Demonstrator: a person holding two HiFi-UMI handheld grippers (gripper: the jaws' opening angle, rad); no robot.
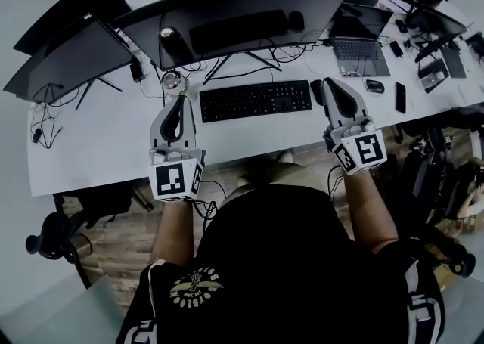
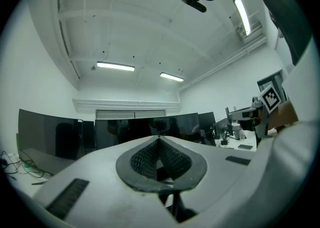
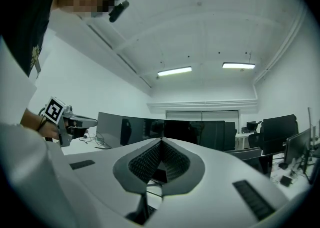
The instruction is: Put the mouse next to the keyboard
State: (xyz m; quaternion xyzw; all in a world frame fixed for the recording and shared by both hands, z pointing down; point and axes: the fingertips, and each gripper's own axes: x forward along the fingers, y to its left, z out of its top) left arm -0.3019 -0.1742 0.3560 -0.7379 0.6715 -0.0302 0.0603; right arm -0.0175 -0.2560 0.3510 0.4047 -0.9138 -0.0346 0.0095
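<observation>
A black keyboard (image 1: 255,100) lies on the white desk (image 1: 98,146) in front of the monitors. At its right end sits a dark mouse (image 1: 317,91), partly hidden by my right gripper (image 1: 330,83). That gripper is shut and empty, with its tips just right of the mouse. A second mouse (image 1: 373,86) lies further right, by the laptop. My left gripper (image 1: 180,100) hovers off the keyboard's left end, shut with nothing in it. In the left gripper view the left gripper (image 2: 159,138) points up at monitors and ceiling. The right gripper (image 3: 161,141) does the same in its own view.
A wide curved monitor (image 1: 249,10) and a second monitor (image 1: 68,55) stand behind the keyboard. A can (image 1: 168,35) and a glass (image 1: 173,82) stand at the left rear. A laptop (image 1: 359,40), a phone (image 1: 400,97) and cables lie at the right.
</observation>
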